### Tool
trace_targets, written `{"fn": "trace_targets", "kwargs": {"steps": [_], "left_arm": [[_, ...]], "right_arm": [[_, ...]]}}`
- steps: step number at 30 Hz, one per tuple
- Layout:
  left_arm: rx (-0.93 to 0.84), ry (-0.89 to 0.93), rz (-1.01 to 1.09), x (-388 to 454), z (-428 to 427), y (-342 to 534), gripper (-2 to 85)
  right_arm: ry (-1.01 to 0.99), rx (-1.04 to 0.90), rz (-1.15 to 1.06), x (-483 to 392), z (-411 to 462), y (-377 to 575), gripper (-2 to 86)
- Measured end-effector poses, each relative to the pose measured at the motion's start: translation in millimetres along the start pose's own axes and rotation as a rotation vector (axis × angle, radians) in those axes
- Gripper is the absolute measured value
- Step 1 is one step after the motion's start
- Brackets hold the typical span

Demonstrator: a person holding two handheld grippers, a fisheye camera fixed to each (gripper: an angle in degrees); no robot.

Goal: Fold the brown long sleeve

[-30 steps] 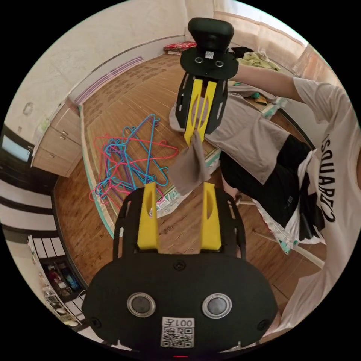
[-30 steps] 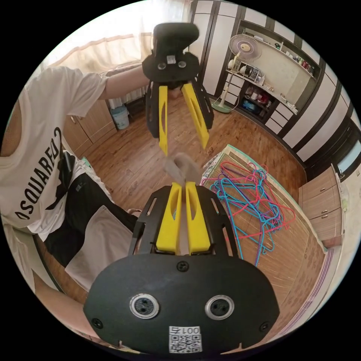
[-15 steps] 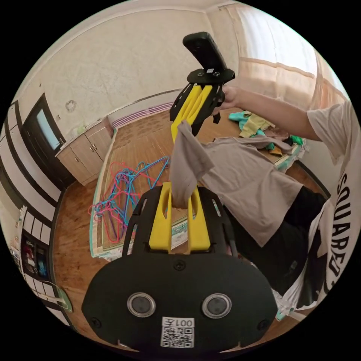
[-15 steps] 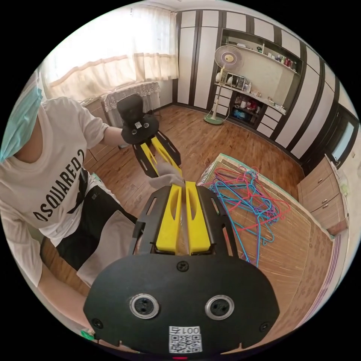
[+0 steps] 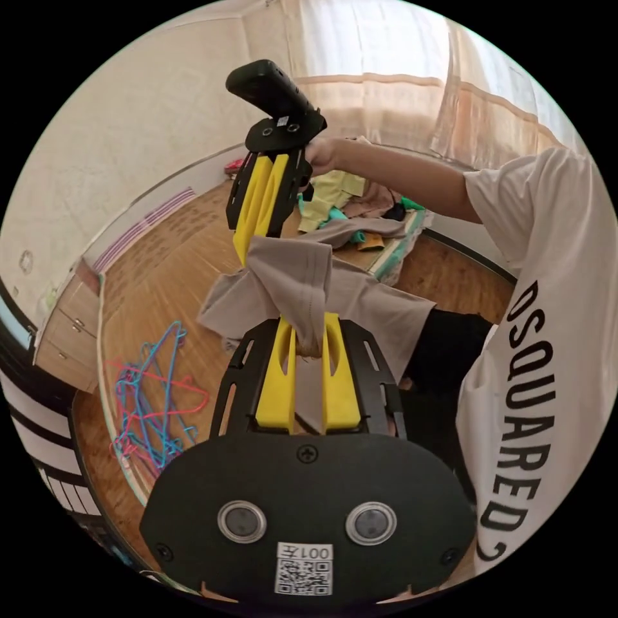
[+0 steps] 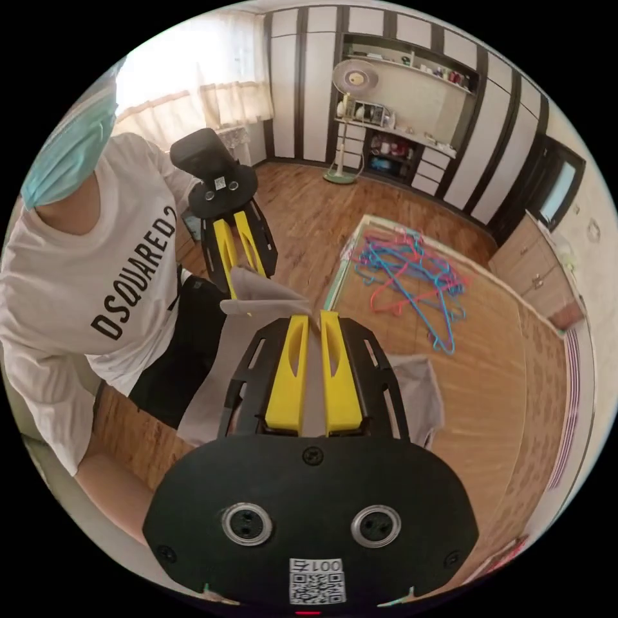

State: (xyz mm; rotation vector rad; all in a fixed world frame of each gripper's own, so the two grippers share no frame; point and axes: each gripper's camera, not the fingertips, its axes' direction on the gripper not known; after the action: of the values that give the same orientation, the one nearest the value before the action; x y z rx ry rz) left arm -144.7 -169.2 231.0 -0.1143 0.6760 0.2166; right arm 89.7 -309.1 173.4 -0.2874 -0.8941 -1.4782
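Note:
The brown long sleeve (image 5: 302, 280) hangs bunched in the air between the two grippers, and its body drapes down toward the mat and the person's lap. In the left gripper view, my left gripper (image 5: 307, 318) is shut on a fold of the fabric. Above it the right gripper (image 5: 242, 252) pinches the same cloth. In the right gripper view, my right gripper (image 6: 313, 315) is shut on the brown long sleeve (image 6: 261, 293), and the left gripper (image 6: 246, 283) holds it a short way beyond. The rest of the garment (image 6: 415, 393) sags below.
A tangle of coloured hangers (image 6: 412, 270) lies on the woven mat (image 6: 502, 360), and the hangers (image 5: 148, 393) appear again at lower left. A pile of clothes (image 5: 341, 199) sits behind the right hand. The person in a white T-shirt (image 5: 547, 360) stands close. A fan (image 6: 351, 77) stands by the shelves.
One second ago my left gripper was open around the hanging cloth; it has since shut on it. Both grippers have lifted the shirt and swung round, keeping their hold.

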Motion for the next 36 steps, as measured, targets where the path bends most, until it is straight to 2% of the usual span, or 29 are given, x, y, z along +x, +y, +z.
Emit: {"fn": "trace_targets", "kwargs": {"steps": [8,11,15,17,20,23,26,31,36], "left_arm": [[-0.194,0.293,-0.007,43.0,153.7,-19.8,4.7],[-0.273,0.323,0.003,45.8,176.6,2.2,5.5],[-0.343,0.201,-0.013,8.5,182.1,35.3,8.2],[-0.437,-0.057,0.026,-32.9,188.9,50.8,8.6],[-0.453,-0.305,0.065,-91.3,202.8,56.0,8.6],[-0.423,-0.406,0.081,-141.9,234.8,50.7,8.2],[-0.413,-0.381,0.064,-180.3,277.5,41.5,8.0],[-0.423,-0.311,0.043,-220.4,329.2,42.0,9.3],[-0.302,-0.105,-0.029,-256.5,331.5,45.5,4.2]], "right_arm": [[-0.051,-0.072,0.326,-34.5,49.4,137.9,3.3],[-0.035,-0.127,0.397,-46.0,70.6,167.6,4.7],[0.034,-0.092,0.453,-32.7,78.9,174.9,6.5],[0.132,-0.050,0.480,-7.1,86.8,162.3,7.3],[0.219,0.052,0.536,38.5,104.9,135.5,8.8],[0.340,0.095,0.665,92.7,135.5,103.8,10.7],[0.412,0.029,0.749,142.8,178.5,68.5,10.8],[0.280,-0.040,0.816,209.8,242.5,35.3,10.2],[0.254,-0.009,0.858,243.1,263.1,32.3,6.2]]}}
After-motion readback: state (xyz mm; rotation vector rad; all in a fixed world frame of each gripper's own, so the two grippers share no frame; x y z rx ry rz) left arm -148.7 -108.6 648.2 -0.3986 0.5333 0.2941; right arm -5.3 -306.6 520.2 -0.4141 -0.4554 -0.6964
